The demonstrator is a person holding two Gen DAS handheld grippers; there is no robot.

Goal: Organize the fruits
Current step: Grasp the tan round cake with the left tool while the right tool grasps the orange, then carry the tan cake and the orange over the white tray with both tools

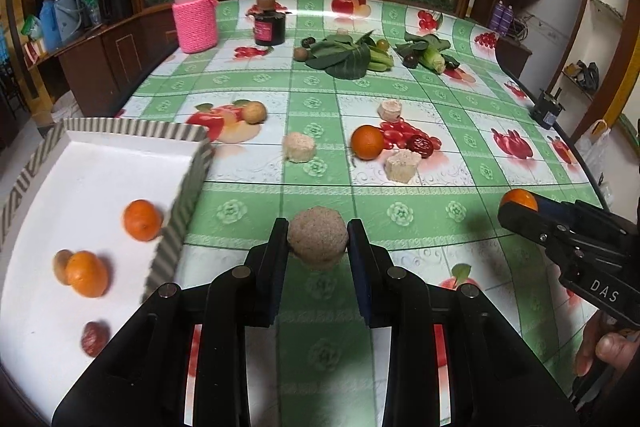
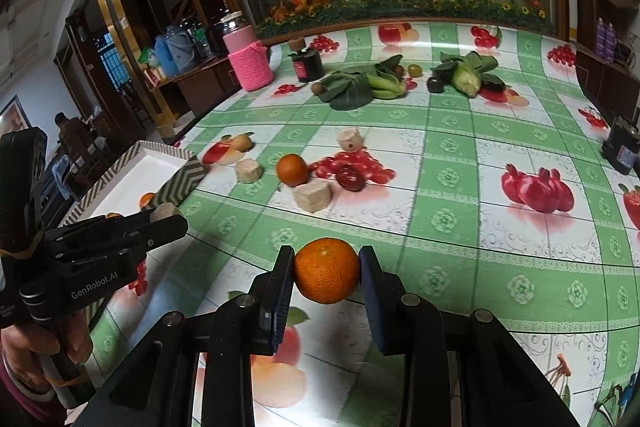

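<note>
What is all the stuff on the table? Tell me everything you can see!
Tray: one, white with striped rim, left edge.
Oranges in tray: two, orange.
Red date in tray: one, dark red.
Orange on table: one, mid-table.
Beige cakes on table: three, mid-table.
Leafy greens: two bunches, far side.
Pink bottle: one, far left.
Dark jar: one, beside the bottle.
Tablecloth: green-white checks, fruit prints.
Left gripper: black, shut on held beige cake.
Right gripper: black, shut on held orange.
</note>
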